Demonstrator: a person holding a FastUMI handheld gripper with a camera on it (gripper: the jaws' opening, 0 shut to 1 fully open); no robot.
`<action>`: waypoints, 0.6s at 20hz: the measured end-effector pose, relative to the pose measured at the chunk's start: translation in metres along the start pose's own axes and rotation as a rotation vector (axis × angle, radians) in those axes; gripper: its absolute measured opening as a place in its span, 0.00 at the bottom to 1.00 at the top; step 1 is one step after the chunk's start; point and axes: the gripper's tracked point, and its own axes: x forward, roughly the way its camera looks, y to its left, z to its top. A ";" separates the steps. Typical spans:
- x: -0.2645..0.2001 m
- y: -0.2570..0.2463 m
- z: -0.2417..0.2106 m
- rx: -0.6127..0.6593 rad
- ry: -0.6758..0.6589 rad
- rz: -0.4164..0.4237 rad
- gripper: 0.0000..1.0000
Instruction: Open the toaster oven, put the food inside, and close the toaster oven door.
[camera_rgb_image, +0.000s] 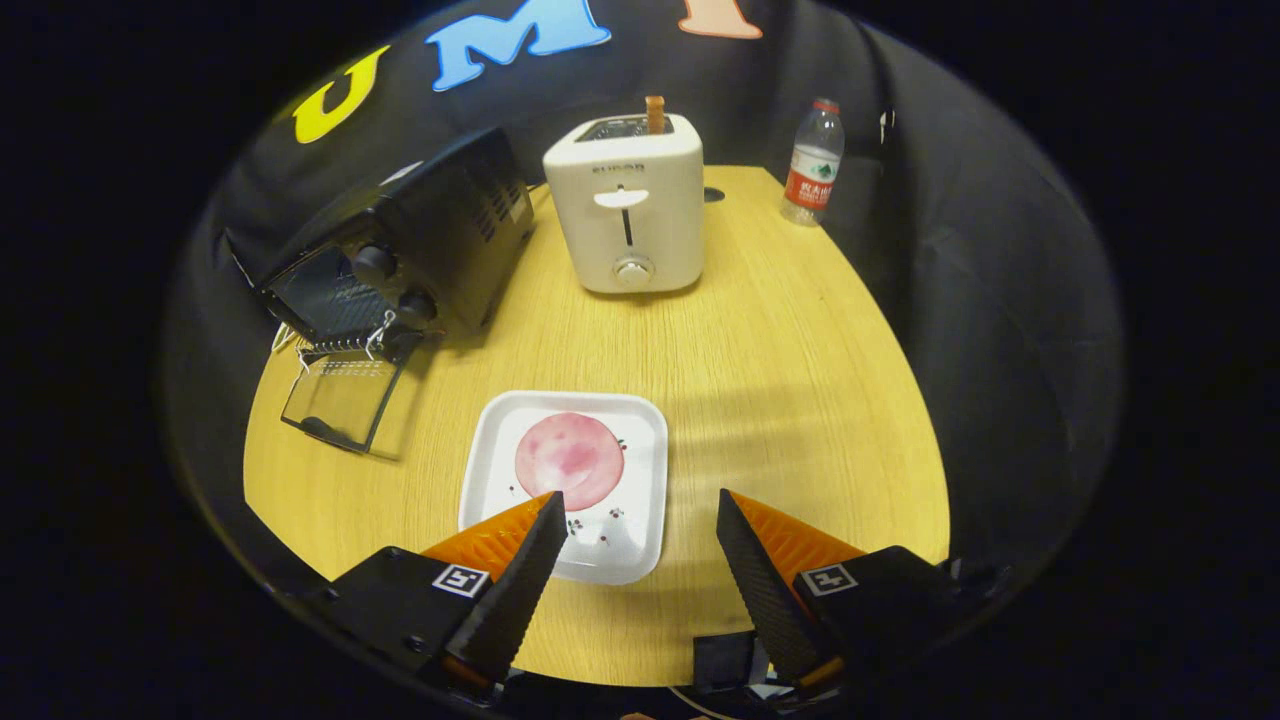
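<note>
Gripper (640, 520) spread wide, fingers apart, clamped on nothing — hovering over the near table (800, 400). Just ahead, partly under the left fingertip, a white plate (640, 420) with a round pink slice of food (570, 460) on it. Farther left, black oven (420, 240) with door (340, 400) dropped open, flat on the table. Beyond, a white toaster (625, 205) — bottle (812, 162) off to its right.

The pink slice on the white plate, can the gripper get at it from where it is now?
Probably yes. The gripper is open, and the pink slice lies flat and uncovered on the white plate just ahead of the fingers, toward one side. Nothing stands between them.
</note>
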 end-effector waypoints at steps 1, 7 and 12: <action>0.007 -0.004 -0.004 0.020 0.046 0.009 0.96; 0.029 -0.012 -0.017 0.017 0.168 0.018 0.85; 0.039 -0.005 -0.018 -0.062 0.188 -0.012 0.62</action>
